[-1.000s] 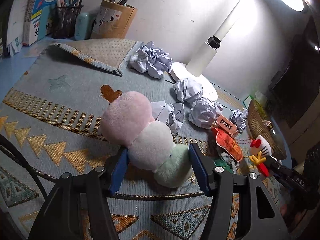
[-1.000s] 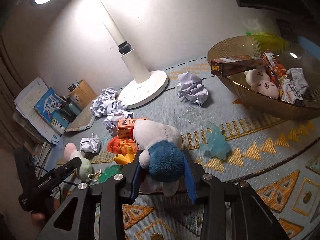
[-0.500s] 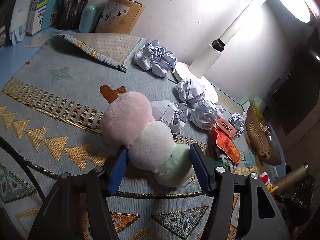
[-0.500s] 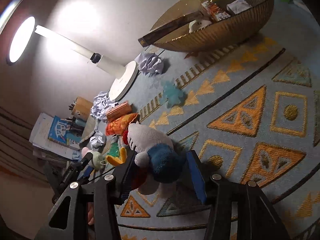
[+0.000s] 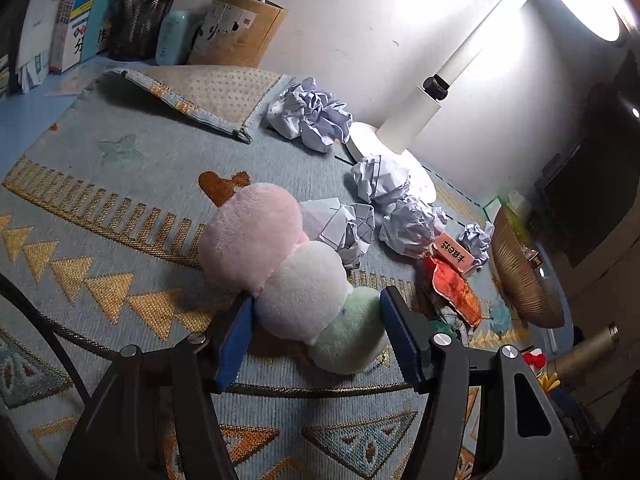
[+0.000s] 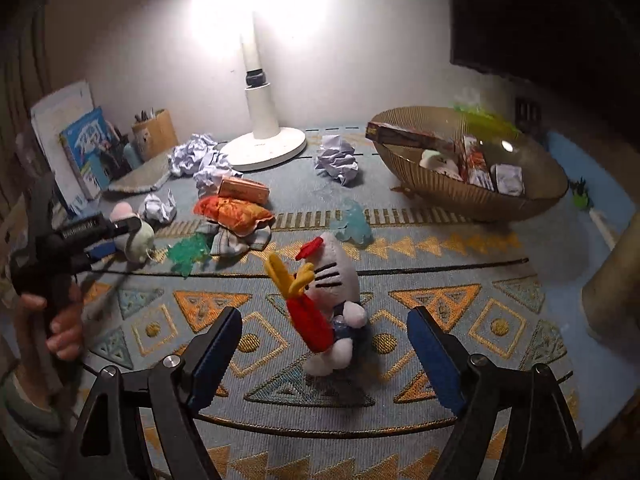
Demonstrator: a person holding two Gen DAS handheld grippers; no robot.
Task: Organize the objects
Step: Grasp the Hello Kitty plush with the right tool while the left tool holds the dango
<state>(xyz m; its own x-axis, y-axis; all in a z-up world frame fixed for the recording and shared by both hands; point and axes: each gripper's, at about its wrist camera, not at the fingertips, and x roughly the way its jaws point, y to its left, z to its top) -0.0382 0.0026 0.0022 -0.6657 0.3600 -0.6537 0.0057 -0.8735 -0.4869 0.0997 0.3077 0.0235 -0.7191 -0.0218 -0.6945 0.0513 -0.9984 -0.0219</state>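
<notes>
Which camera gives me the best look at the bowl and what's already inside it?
The right wrist view. There the bowl faces the camera with its inside open, showing a long box, a white plush and snack packets. The left wrist view catches it only edge-on at the far right, ribbed outside showing and contents mostly hidden.

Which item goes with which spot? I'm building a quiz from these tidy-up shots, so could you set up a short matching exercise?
Things:
1. pastel plush
2. white cat plush
3. long brown box
4. crumpled paper ball

Places:
A. lying across the rim of the bowl
B. on the rug beside the lamp base
C. gripped in the left tool
D. loose between the open fingers of the right tool

Pairs: 1-C, 2-D, 3-A, 4-B
</notes>
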